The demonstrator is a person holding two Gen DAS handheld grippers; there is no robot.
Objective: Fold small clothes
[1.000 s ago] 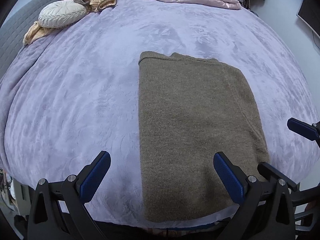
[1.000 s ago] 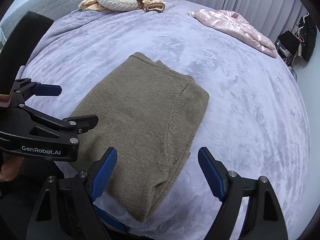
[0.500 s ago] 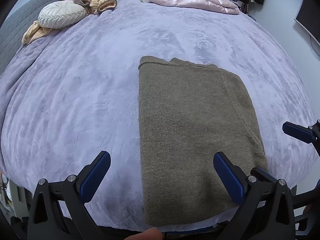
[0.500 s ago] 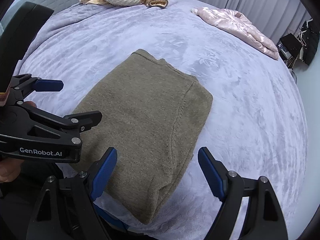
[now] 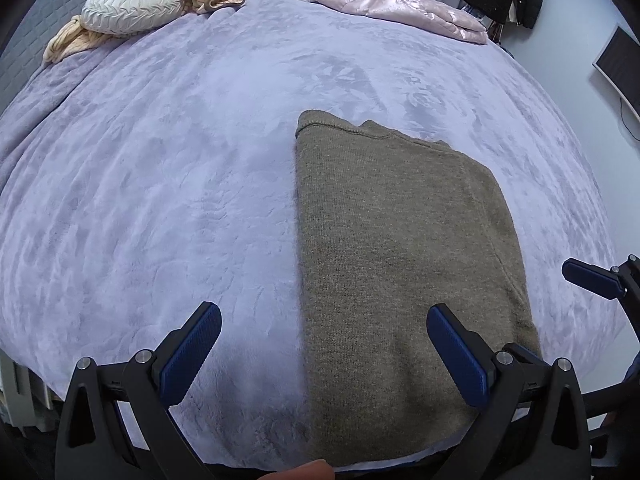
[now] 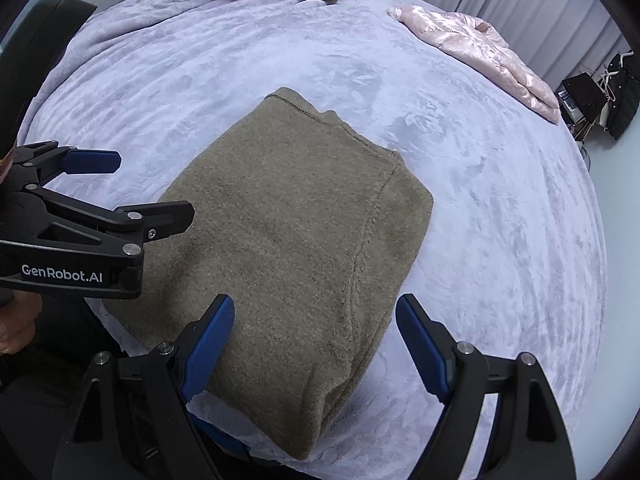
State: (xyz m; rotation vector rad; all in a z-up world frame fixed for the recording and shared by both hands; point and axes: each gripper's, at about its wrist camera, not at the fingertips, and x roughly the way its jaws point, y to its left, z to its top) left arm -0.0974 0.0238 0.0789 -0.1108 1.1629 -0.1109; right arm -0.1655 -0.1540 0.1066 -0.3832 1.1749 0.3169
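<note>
— Sweater (image 5: 396, 248) status: we record it folded into a flat olive-brown knit rectangle at the near edge of the lilac bedspread (image 5: 168, 168). Views?

— We note the right wrist view alone shows the seam ridge along its right side and the left gripper (image 6: 100, 188) seen side-on; its near hem is cut off in the left view. Left gripper (image 5: 324, 348) fingers spread wide, empty. Right gripper (image 6: 316, 340) likewise released, hovering over the hem. Pink jacket (image 5: 396, 8) and pillow (image 5: 128, 6) lie well apart.
</note>
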